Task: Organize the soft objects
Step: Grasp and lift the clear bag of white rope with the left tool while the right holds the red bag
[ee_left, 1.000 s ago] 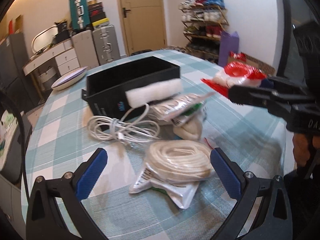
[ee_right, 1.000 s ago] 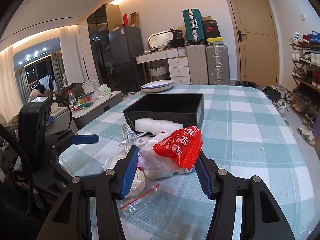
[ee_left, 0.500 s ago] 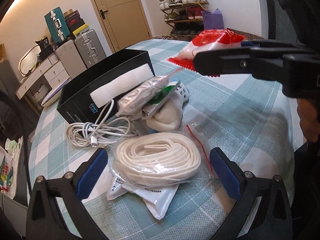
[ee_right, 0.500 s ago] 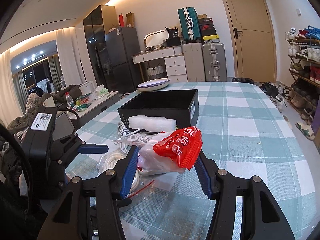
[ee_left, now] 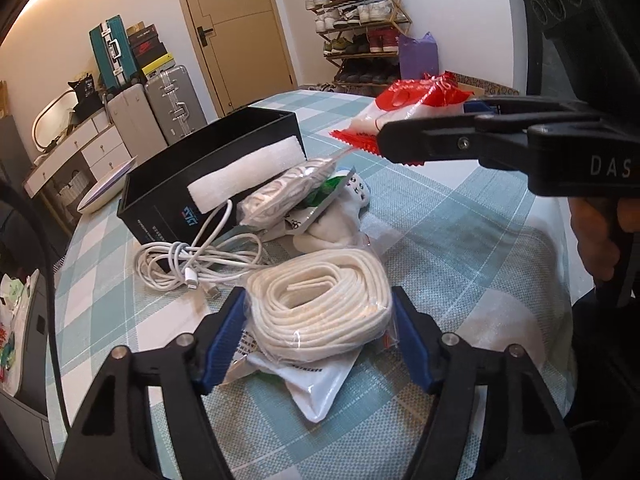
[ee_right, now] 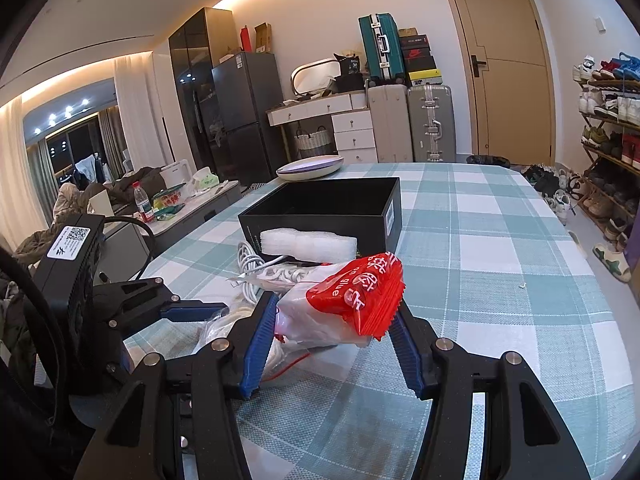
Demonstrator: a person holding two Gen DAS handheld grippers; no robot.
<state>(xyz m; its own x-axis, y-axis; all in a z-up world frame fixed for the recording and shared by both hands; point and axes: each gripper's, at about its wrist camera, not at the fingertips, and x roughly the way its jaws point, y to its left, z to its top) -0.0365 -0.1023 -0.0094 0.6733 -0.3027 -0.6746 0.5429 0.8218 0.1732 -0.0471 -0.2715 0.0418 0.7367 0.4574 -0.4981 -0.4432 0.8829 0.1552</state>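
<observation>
A clear bag of coiled white cord [ee_left: 320,312] lies on the checked table [ee_left: 460,240], on top of a flat white pouch [ee_left: 320,388]. My left gripper [ee_left: 318,340] straddles the coil; its jaws are closing and both blue pads touch the bag's sides. My right gripper [ee_right: 336,320] is shut on a red-and-white snack packet [ee_right: 352,300], held above the table and also seen as the packet [ee_left: 412,100] in the left wrist view. Behind stand an open black box [ee_right: 320,204], a white foam strip [ee_left: 248,172], a white cable [ee_left: 192,260] and more bagged items [ee_left: 288,192].
A shallow plate [ee_right: 310,166] sits at the table's far edge behind the box. A folded white soft item [ee_left: 332,228] lies beside the pile. Suitcases, drawers and a shoe rack stand beyond the table. A person's hand [ee_left: 596,240] holds the right gripper's handle.
The left gripper has come closer to the cord bag and its jaws have narrowed from wide apart until they meet the bag's sides. The right gripper and its packet have stayed put.
</observation>
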